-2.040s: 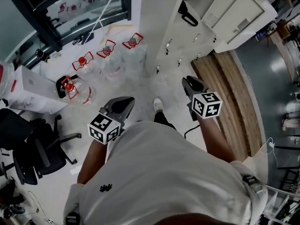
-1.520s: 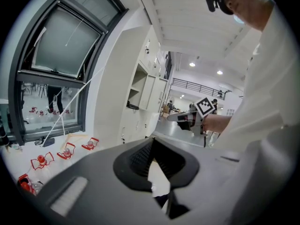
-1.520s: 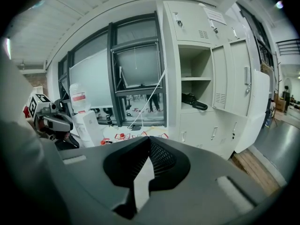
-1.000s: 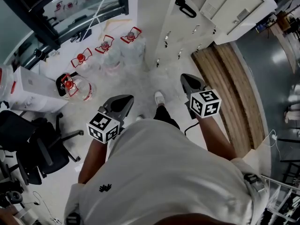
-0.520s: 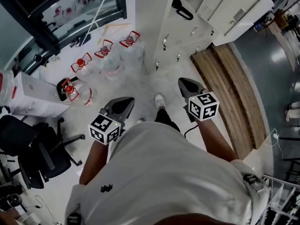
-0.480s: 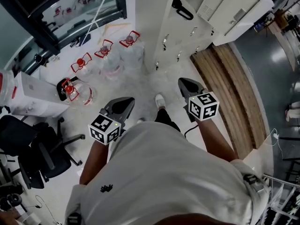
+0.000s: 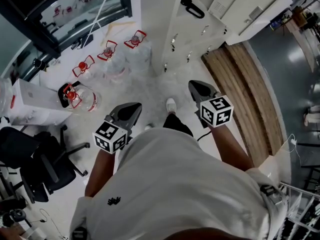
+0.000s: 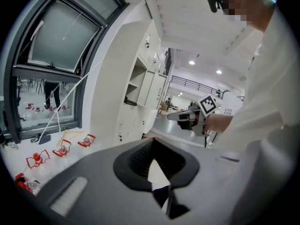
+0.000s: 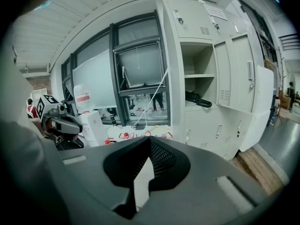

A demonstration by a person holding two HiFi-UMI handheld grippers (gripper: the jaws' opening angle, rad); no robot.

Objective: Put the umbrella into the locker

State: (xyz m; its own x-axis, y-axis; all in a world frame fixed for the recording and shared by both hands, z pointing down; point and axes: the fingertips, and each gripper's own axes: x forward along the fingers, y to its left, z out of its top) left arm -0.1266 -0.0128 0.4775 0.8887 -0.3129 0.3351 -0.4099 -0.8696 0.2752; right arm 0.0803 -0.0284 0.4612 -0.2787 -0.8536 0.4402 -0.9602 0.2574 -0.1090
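Observation:
A black folded umbrella (image 9: 198,99) lies on the shelf of an open compartment in the white locker bank (image 9: 206,123). It also shows as a dark shape in the head view, umbrella (image 7: 192,7), and in the left gripper view, umbrella (image 8: 131,102). The compartment's door (image 7: 247,6) stands swung open. My left gripper (image 7: 131,107) is shut and holds nothing, well short of the lockers (image 7: 197,36). My right gripper (image 7: 199,87) is also shut with nothing in it, held beside the left one, nearer the lockers. Each gripper shows in the other's view: right gripper (image 8: 180,117), left gripper (image 9: 65,124).
Several water jugs with red handles (image 7: 109,54) stand on the floor by the dark-framed window, and a bigger jug (image 7: 80,98) lies nearer. A black office chair (image 7: 35,159) and white boxes (image 7: 35,104) are at the left. A wooden platform (image 7: 240,94) runs along the lockers' right.
Both grippers keep their places and stay shut. Only the head view has drifted a little.

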